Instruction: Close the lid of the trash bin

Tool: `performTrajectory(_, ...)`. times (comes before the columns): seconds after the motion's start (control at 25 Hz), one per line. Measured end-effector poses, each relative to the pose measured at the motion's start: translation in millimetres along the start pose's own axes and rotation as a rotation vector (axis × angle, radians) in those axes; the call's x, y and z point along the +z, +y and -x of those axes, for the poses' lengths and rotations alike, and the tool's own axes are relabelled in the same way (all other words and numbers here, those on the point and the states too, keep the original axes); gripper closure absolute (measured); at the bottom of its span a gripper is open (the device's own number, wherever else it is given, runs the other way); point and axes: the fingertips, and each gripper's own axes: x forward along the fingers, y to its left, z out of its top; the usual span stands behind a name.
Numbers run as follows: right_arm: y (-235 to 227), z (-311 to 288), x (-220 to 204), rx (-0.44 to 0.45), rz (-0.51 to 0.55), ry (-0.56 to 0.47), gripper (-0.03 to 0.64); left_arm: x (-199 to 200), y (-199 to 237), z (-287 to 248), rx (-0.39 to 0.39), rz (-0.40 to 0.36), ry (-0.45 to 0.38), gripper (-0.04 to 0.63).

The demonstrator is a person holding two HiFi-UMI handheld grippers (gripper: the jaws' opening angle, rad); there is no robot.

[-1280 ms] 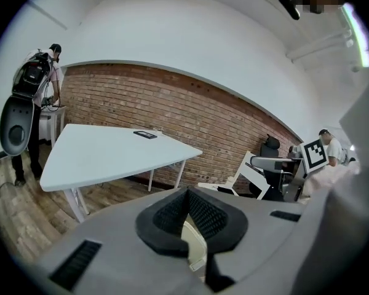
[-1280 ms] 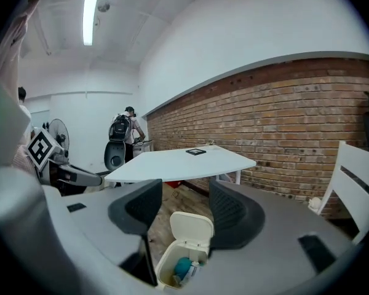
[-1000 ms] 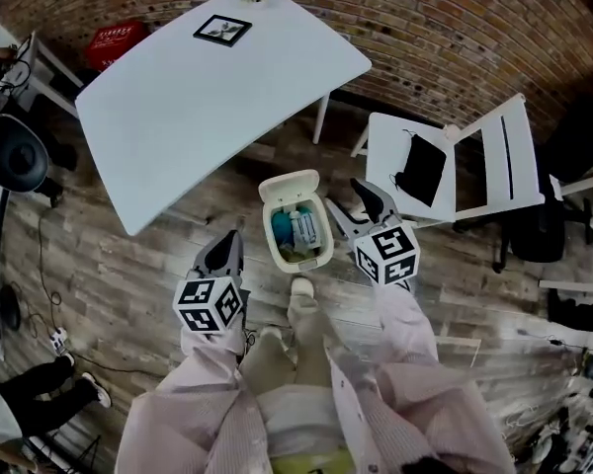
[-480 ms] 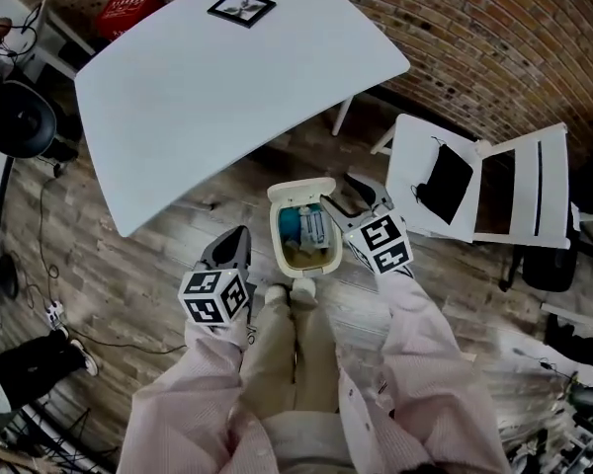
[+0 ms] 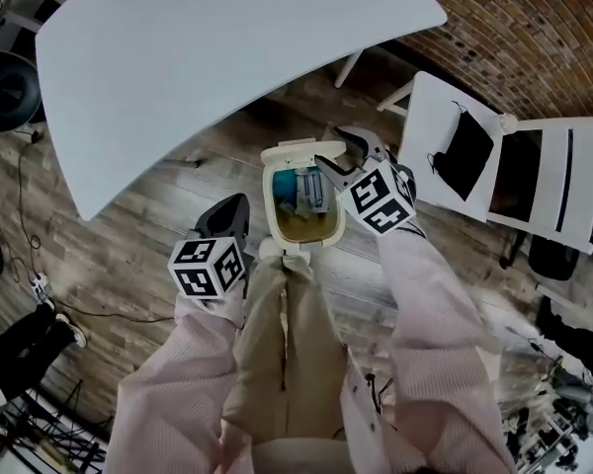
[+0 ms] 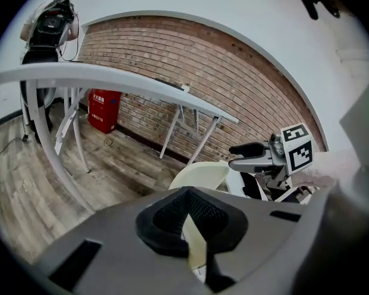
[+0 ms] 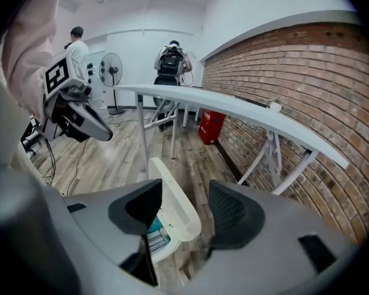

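Lid (image 5: 289, 152) raised, the small cream trash bin (image 5: 268, 205) stands on the wooden floor (image 5: 148, 225) just in front of the person's legs (image 5: 282, 344), between the two grippers and near the edge of the white table (image 5: 227, 57). The bin is a rounded rectangle. The lid stands up from its far edge and its mouth shows teal and pale contents over a yellowish bottom. What those contents are is too small to tell, and the near wall of the bin is cut off by the person's knees. The right gripper (image 5: 338, 152) hangs over the lid's right corner with its jaws set wide apart. In the right gripper view the lid's edge rises in the gap between them, though contact with either pad cannot be made out. The left gripper (image 5: 239, 201) sits just left of the bin, its jaws brought together and holding nothing. A white folding chair (image 5: 494, 166) with a black item (image 5: 465, 156) on its seat stands to the right, near the brick wall (image 5: 534, 28). The table's far side runs out of the head view.
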Motion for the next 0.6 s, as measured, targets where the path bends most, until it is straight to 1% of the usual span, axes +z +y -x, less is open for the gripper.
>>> performTrajectory(0.08,0,-9,-10,0.014,0.034,0.039,0.394,-8,3,-10,-0.003,0.009,0.011,0.603)
performTrajectory(0.24,5,-25,-25,0.049,0.086,0.079,0.394,-23,8,-24,-0.011,0.011,0.037,0.603)
performTrajectory(0.44,9,-37,-36,0.086,0.13,0.104,0.394,-30,14,-37,-0.015,0.015,0.046,0.603)
performTrajectory(0.6,14,-38,-39,0.088,0.146,0.103,0.394,-36,15,-41,-0.019,0.023,0.051,0.603)
